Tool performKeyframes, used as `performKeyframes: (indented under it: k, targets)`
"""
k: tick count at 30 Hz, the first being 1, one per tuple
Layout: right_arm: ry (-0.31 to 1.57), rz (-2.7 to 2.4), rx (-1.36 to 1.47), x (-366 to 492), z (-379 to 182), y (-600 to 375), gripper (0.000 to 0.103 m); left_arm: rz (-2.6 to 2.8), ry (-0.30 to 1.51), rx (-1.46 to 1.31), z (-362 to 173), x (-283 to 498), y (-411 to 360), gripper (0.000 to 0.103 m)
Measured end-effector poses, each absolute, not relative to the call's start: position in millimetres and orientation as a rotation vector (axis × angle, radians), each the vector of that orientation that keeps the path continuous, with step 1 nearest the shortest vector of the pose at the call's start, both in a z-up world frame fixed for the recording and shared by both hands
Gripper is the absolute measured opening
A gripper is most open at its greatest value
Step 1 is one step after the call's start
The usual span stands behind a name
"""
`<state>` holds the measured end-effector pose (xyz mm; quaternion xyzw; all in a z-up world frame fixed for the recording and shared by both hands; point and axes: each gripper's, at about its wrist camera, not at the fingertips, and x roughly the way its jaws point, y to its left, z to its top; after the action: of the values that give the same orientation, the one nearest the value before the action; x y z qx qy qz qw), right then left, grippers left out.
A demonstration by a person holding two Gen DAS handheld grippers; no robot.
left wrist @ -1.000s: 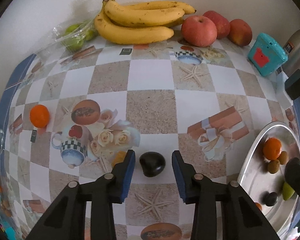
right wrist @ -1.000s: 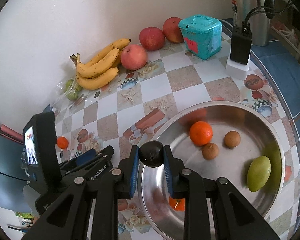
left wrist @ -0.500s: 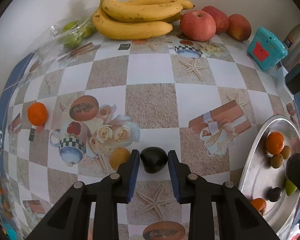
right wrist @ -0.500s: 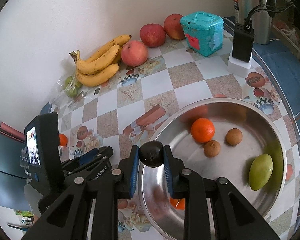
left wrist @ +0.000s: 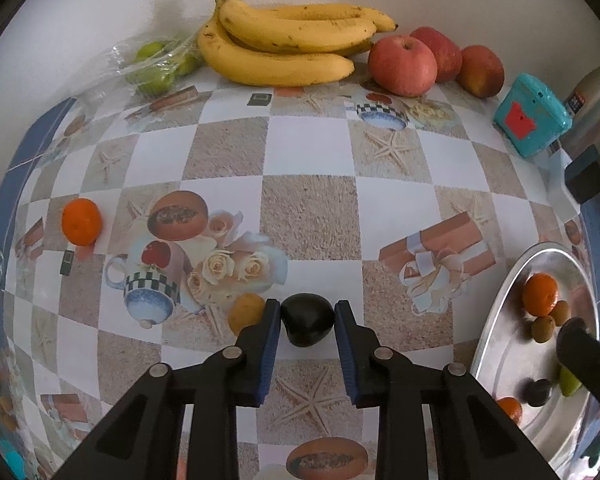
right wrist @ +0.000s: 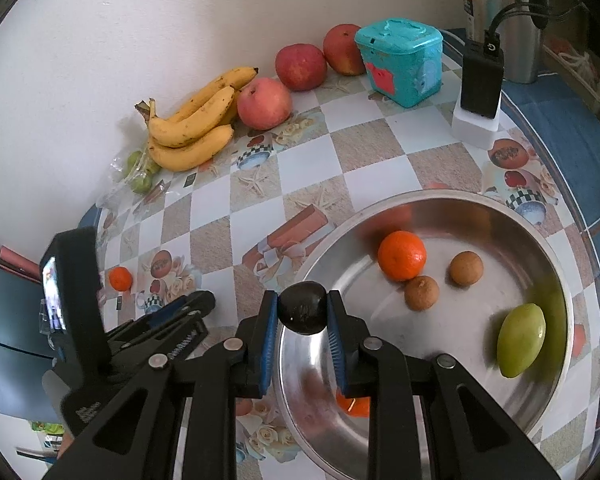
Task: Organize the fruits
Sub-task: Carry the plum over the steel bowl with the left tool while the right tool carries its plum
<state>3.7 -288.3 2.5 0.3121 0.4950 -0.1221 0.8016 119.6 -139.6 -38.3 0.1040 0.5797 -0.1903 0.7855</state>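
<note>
A dark fruit (left wrist: 307,325) on the counter (left wrist: 308,208) was gripped between the pads of the left claw (left wrist: 307,322), while a second dark fruit (right wrist: 302,313) was held clamped in the right claw (right wrist: 302,314) over the rim of the bowl (right wrist: 556,264).

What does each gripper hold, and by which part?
Each grips a small dark fruit by its opposite sides: the left gripper one on the table, the right gripper another above the bowl's rim.
</note>
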Motion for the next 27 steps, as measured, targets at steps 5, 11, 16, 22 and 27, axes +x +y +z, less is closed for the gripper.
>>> performKeyframes:
  k: [5,11,16,22,27]
  targets:
    - [1.048,-0.267,0.679,0.0,5.4,-291.7,0.025,-0.42,1.232,0.196,-26.6,116.4,-137.0,0.029]
    - [1.035,-0.317,0.705,-15.9,6.6,-307.0,0.025,-0.465,1.22,0.153,-12.1,109.2,-137.0,0.029]
    - [1.042,-0.336,0.718,-24.1,3.6,-314.3,0.025,-0.531,1.207,0.13,1.6,95.0,-146.5,0.03]
    - [1.06,-0.387,0.713,-34.0,-1.1,-323.1,0.025,-0.606,1.196,0.175,7.3,72.6,-168.7,0.03]
    - [1.104,-0.435,0.72,-42.5,-14.3,-334.1,0.025,-0.648,1.211,0.235,-0.1,56.1,-189.0,0.03]
